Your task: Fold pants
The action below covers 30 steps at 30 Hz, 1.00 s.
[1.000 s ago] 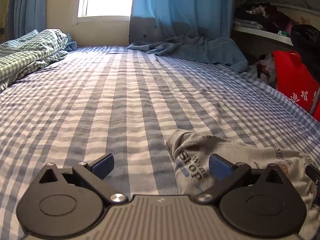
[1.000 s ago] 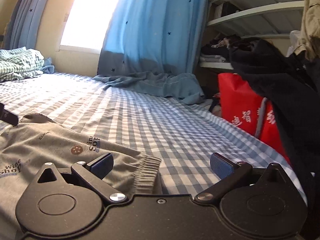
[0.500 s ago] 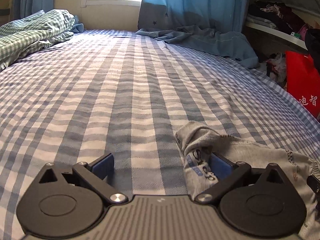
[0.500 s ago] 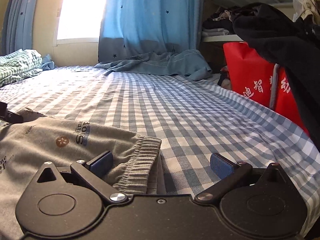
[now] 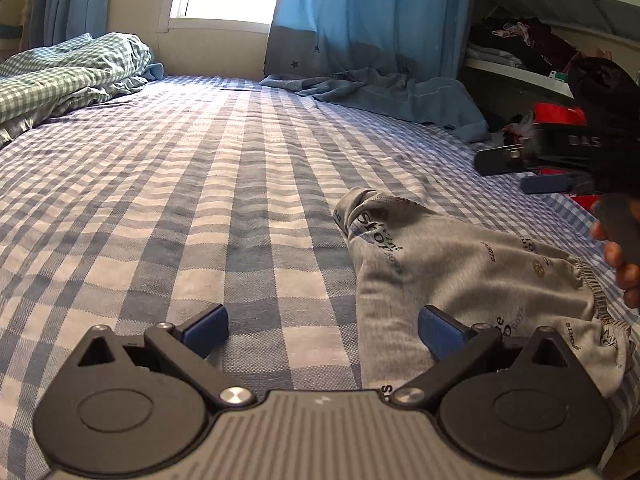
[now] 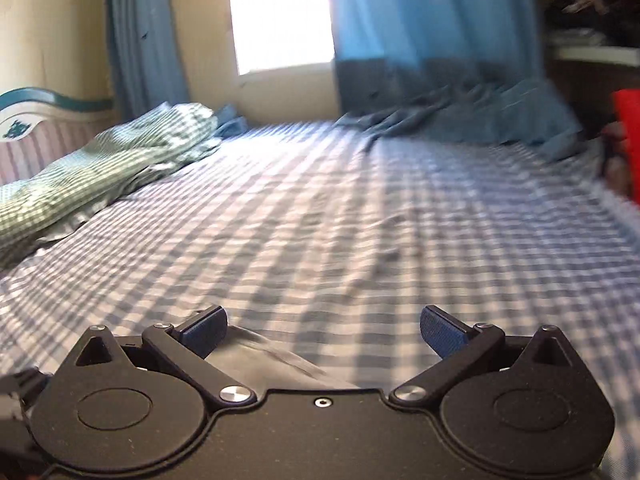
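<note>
Pants (image 5: 460,276), grey with printed logos, lie bunched on the checked bedsheet (image 5: 200,200). Both grippers have lifted away since a moment ago: left gripper (image 5: 322,330) spread, empty; right gripper (image 6: 322,330) apart, now swung off the waistband. Regrasping seems next.

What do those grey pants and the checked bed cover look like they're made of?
Grey pants: soft matte knit, likely cotton jersey, judging by the limp folds, printed lettering and gathered elastic waistband. Checked bed cover: woven fabric, probably cotton; a fine weave texture shows, with no sheen.
</note>
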Each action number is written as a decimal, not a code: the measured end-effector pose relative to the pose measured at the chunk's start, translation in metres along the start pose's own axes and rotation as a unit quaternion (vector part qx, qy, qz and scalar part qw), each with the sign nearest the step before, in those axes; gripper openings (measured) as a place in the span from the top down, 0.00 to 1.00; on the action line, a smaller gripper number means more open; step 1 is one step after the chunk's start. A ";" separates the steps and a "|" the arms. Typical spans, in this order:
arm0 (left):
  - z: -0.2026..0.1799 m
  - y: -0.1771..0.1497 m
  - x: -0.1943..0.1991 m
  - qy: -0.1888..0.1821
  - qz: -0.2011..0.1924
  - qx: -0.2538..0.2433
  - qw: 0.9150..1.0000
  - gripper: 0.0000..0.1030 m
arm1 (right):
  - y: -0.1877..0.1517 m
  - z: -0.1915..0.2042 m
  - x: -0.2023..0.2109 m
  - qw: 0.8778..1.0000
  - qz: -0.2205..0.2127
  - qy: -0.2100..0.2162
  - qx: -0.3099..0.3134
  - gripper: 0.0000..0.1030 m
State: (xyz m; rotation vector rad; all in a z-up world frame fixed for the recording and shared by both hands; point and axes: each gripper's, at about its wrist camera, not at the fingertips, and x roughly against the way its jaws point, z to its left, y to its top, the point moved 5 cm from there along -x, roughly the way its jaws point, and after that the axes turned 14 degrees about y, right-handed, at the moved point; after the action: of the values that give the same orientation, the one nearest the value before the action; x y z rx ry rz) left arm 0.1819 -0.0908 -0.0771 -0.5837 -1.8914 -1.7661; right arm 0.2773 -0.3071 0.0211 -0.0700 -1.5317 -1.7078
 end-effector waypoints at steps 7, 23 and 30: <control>-0.002 -0.003 0.001 0.002 -0.004 -0.002 1.000 0.00 | 0.021 0.024 -0.080 0.993 0.093 0.067 0.000 0.37; 0.003 -0.004 0.001 -0.007 -0.007 0.011 1.000 0.00 | 0.021 0.066 -0.131 0.973 0.187 0.092 0.097 0.98; 0.001 -0.004 0.001 -0.004 -0.006 0.008 1.000 0.00 | 0.021 0.041 -0.131 0.986 0.147 0.069 0.032 1.00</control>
State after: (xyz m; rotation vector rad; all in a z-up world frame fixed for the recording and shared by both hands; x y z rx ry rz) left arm 0.1787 -0.0899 -0.0797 -0.5744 -1.9161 -1.7583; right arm 0.3575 -0.2024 -0.0217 -0.1346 -1.3964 -1.3996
